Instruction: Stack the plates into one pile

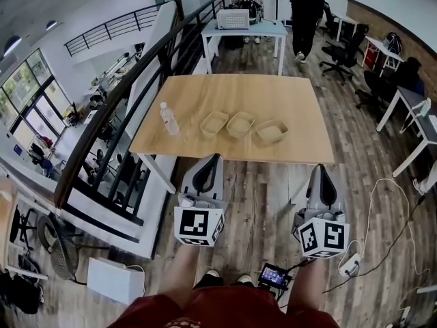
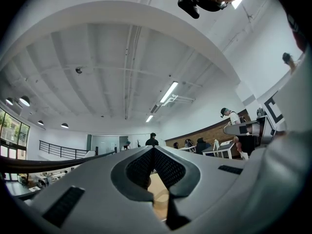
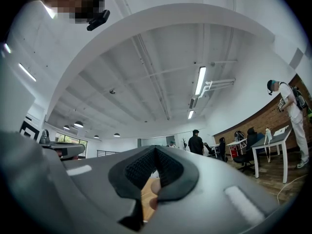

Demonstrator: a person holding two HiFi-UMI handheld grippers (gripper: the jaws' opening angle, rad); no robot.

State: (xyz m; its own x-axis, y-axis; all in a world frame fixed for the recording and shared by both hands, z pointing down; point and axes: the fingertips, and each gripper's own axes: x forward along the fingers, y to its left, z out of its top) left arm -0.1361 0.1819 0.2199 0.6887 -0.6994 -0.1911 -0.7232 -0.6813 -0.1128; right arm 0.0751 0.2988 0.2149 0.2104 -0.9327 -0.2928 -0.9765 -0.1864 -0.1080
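Note:
Three shallow tan plates sit in a row on the wooden table [image 1: 205, 108]: a left plate [image 1: 214, 123], a middle plate [image 1: 240, 124] and a right plate [image 1: 272, 131]. My left gripper [image 1: 208, 164] hangs shut and empty just short of the table's near edge, below the left plate. Off to the right, my right gripper [image 1: 323, 176] is also shut and empty, short of the table's near right corner. In the left gripper view the shut gripper [image 2: 153, 152] points slightly upward, with a strip of tabletop showing through its jaws. The right gripper view shows the same of its gripper [image 3: 155, 155].
A clear plastic bottle [image 1: 168, 119] stands on the table left of the plates. A black railing [image 1: 130, 94] runs along the table's left side. A white desk [image 1: 242, 29] and a standing person [image 1: 306, 12] are beyond the table. Cables and a white power strip [image 1: 349, 265] lie on the floor.

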